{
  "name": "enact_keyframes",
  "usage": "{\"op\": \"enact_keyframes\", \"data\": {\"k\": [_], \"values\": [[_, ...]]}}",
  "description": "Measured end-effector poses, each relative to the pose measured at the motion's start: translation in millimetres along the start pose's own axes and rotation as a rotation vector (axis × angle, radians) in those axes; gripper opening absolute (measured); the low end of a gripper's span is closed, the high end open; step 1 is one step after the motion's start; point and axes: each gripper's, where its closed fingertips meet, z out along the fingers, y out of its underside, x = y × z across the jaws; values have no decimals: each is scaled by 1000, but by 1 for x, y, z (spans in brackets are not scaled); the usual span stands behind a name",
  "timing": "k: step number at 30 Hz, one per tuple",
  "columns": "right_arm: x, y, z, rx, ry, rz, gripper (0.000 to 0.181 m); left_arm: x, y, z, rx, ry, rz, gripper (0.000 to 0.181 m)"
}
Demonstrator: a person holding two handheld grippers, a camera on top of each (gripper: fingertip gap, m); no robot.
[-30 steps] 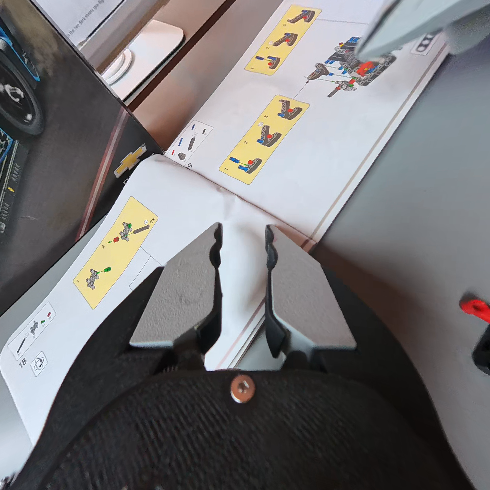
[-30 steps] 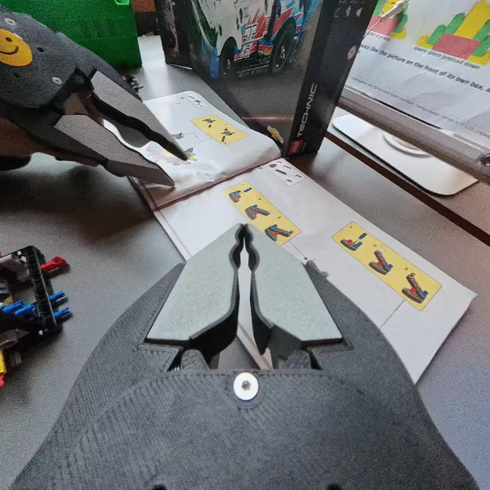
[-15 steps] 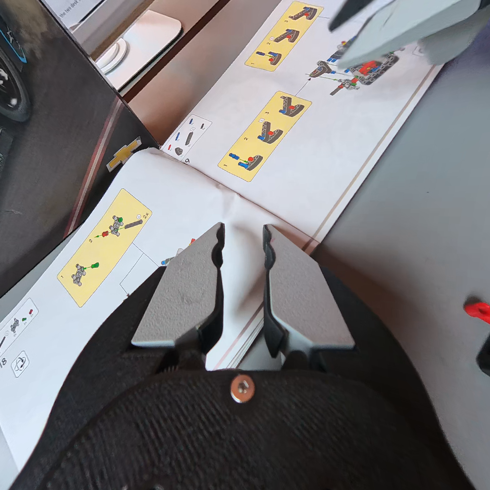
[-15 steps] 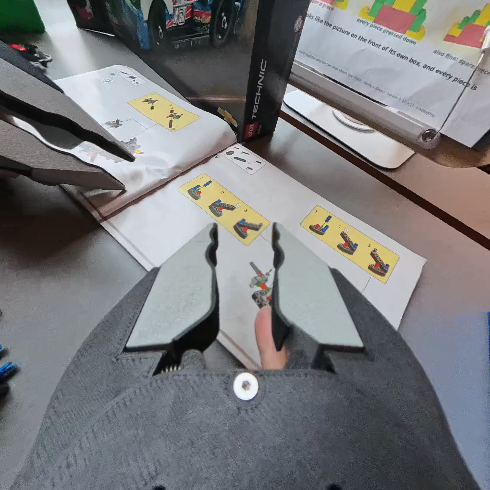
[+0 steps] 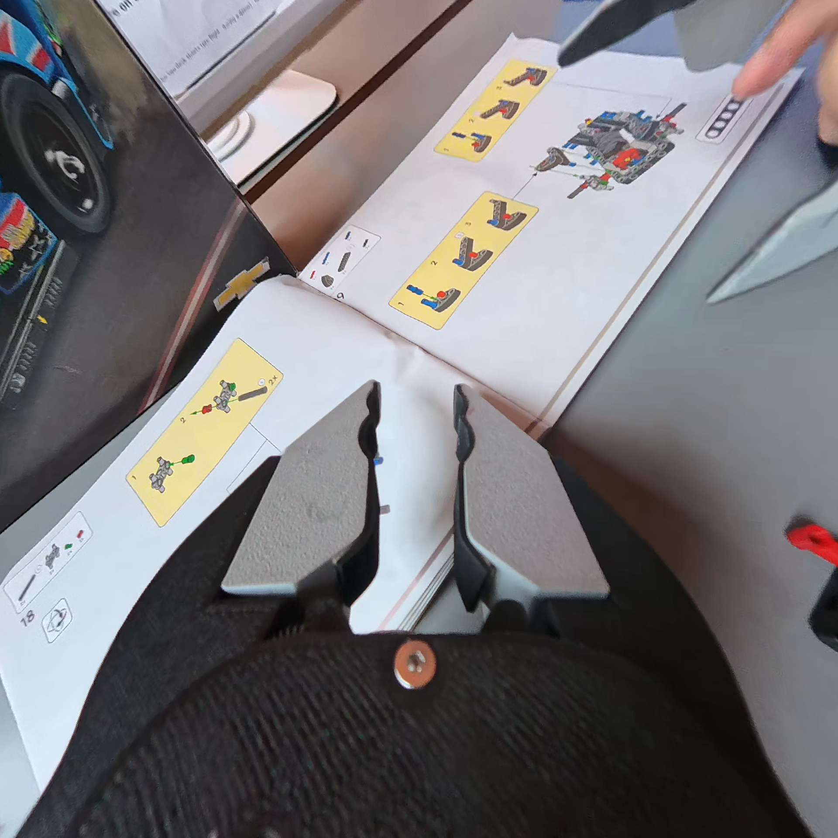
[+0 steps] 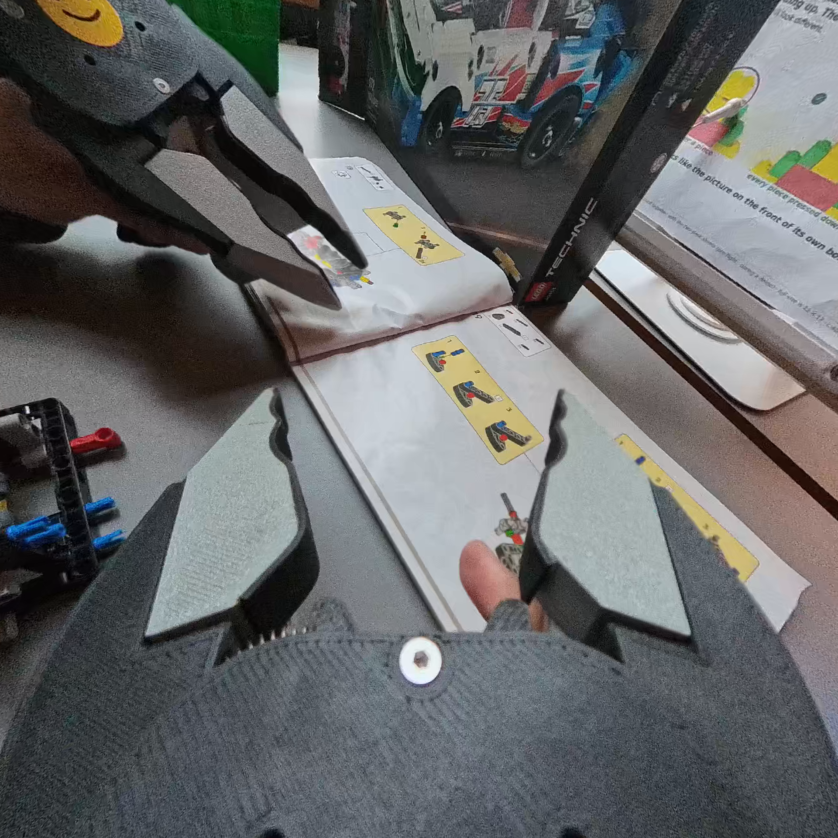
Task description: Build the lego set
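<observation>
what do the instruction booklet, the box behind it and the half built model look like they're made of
The instruction booklet looks like thin matte paper: it creases and bulges at the fold. The box seems glossy printed cardboard, with sharp edges and a faint sheen. The half-built model looks like hard moulded plastic, shiny black with blue and red pegs.

Writing and numerals stand on the open instruction booklet (image 5: 521, 317), the dark set box (image 6: 612, 158) and a white sheet (image 6: 748, 195) behind.
</observation>
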Motion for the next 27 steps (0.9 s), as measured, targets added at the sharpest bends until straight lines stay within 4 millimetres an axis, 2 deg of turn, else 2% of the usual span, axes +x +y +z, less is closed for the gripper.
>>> {"op": "enact_keyframes", "data": {"k": [6,8,13,14,15,16,19,21,27], "values": [[-14,1,1,-1,-61,-10,109,7,-10,-13,66,32,-16,35],[-14,2,0,1,-90,39,98,12,-7,-17,76,61,-42,35],[-11,1,-3,18,-174,204,89,5,-7,-26,109,73,-87,34],[-9,1,-3,19,-186,250,73,5,-6,-26,107,83,-99,34],[-7,1,-4,24,-203,313,29,6,-6,-25,107,101,-119,34],[-5,1,-5,33,-225,391,0,9,-6,-24,108,126,-143,34],[8,6,-4,24,-270,712,1,13,-2,-21,90,171,-187,34],[10,5,-6,58,-328,817,0,12,1,-20,75,159,-171,34],[18,12,-7,31,-280,806,15,14,-1,-21,69,128,-110,32]]}}
